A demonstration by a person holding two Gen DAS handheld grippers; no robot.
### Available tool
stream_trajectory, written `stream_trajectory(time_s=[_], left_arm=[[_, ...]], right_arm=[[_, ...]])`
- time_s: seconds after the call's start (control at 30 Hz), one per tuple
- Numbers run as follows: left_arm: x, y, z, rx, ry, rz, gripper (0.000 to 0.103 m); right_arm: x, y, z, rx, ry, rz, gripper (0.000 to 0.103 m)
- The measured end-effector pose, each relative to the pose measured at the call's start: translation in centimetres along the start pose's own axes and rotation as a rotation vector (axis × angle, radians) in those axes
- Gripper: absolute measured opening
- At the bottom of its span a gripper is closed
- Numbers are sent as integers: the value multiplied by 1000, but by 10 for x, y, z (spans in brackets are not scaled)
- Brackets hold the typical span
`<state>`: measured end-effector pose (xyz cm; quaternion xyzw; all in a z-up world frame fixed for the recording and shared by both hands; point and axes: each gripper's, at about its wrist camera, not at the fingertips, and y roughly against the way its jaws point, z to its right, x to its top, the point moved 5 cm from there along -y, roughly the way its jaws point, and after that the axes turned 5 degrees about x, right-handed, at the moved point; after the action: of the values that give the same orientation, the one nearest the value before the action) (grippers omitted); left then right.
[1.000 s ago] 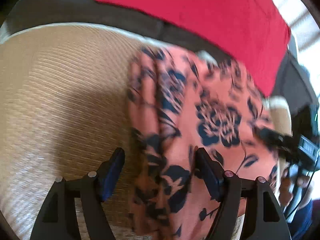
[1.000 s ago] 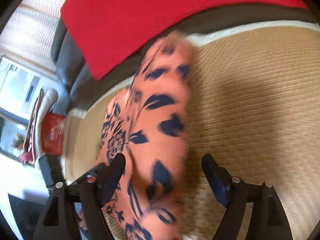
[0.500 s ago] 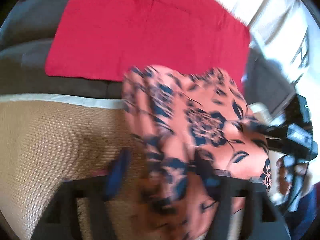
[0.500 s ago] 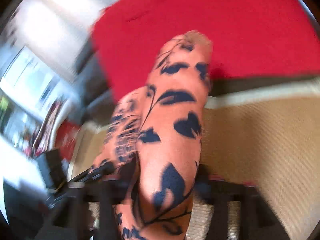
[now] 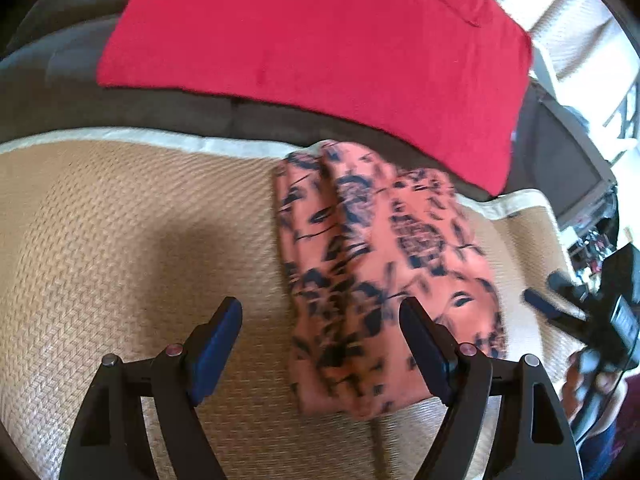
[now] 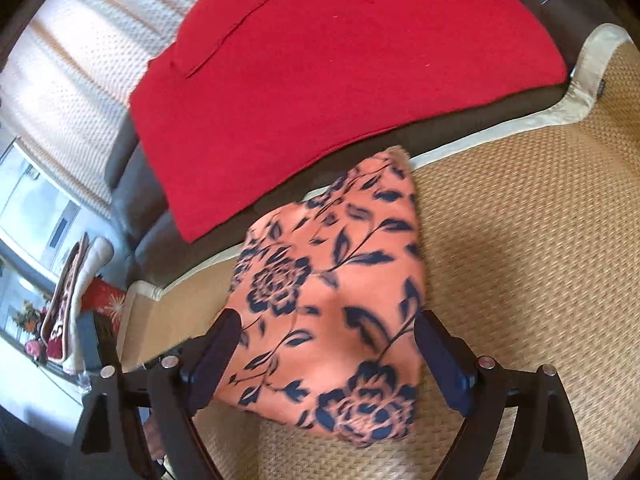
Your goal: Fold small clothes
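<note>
**Soft floral garment lies free on the mat**

Your left gripper [image 5: 320,320] and right gripper [image 6: 326,338] both stand apart, having just opened, with nothing clamped. The floral garment [image 5: 384,272] lies folded on the woven mat [image 5: 140,220], near the red cloth [image 5: 320,40]. Judge it light, limp and a little slippery: pinch it at an edge or corner. No containers are in view.

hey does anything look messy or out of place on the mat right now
Nothing is spilled or damaged. The orange floral garment lies bunched on the woven mat, its far end reaching the mat's pale border, its edges uneven rather than squared. Both the left gripper and right gripper are open, holding nothing.
</note>
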<state>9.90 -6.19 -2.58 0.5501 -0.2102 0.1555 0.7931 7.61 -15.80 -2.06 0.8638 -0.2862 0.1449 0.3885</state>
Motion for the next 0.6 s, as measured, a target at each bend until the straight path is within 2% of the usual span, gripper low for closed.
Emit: stream_trajectory(time_s=[0.1,0.13,0.17,0.2,0.3,0.33,0.4,0.47,0.5,0.6], left_arm=[[15,-13,15,2,-22,-7,81],[21,-17,16,-24,-14,-27,81],[21,-10,9,-50,-9,-53,81],[26,-21,12,-66,-7,-99,81],[33,-44,16,-55,-8,-186,74],[33,-51,17,-57,-3,-207,69],[35,-62,17,-61,11,-257,22],[35,-68,16,-72,13,-286,11],[36,-65,18,-66,-1,-269,10],[41,-21,36,-62,-116,-99,9]], right_arm=[[-17,1,-3,31,2,-25,91],[-21,1,-3,34,5,-30,91],[-24,2,-2,37,8,-34,91],[-28,1,-3,40,7,-34,91],[-39,-4,0,53,-13,-51,91],[-41,-3,2,54,-19,-54,91],[-44,-3,4,58,-23,-59,91],[-45,-5,5,60,-24,-60,91],[-46,-6,5,61,-24,-62,91],[-43,-1,4,65,-22,-58,91]])
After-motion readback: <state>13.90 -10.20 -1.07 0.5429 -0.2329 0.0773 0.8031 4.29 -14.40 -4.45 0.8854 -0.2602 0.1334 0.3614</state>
